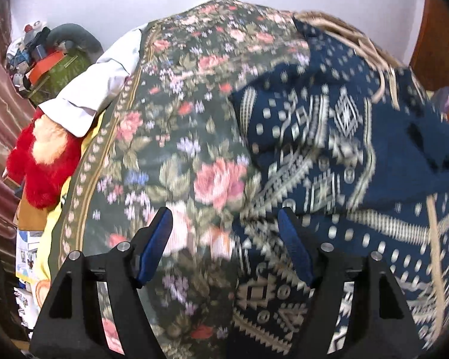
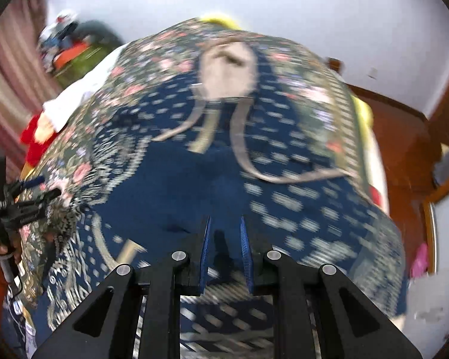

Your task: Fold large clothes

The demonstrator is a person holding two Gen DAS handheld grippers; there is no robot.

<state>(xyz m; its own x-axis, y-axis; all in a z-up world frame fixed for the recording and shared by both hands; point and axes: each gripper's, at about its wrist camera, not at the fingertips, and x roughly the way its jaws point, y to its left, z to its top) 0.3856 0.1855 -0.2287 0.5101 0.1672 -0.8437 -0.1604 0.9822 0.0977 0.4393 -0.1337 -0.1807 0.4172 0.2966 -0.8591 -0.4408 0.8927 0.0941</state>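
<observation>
We saw the navy patterned garment (image 1: 338,161) spread over a floral bedspread (image 1: 176,113) on the bed, its cream geometric print covering the right half of the left wrist view. In the right wrist view the same garment (image 2: 176,185) filled the middle of the bed, with tan trim bands curving across it, and the bedspread (image 2: 314,89) showed around its far and side edges. Both views were blurred, so finer detail of the folds could not be read.

The left hand-held gripper (image 1: 226,218) had its blue-padded fingers spread wide apart, with nothing between them, hanging above the line where the garment's edge met the bedspread. In the right wrist view the left hand-held gripper (image 2: 42,191) appeared at the left border, close beside a bunched edge of the garment.

The right hand-held gripper (image 2: 224,227) had its fingers drawn near each other with a narrow gap between them, low over the garment; we could not tell whether any cloth was pinched there.

At the far left side of the bed lay a white pillow (image 1: 104,83) and a red plush toy (image 1: 45,167), and a pink curtain (image 1: 0,119) hung beyond them.
</observation>
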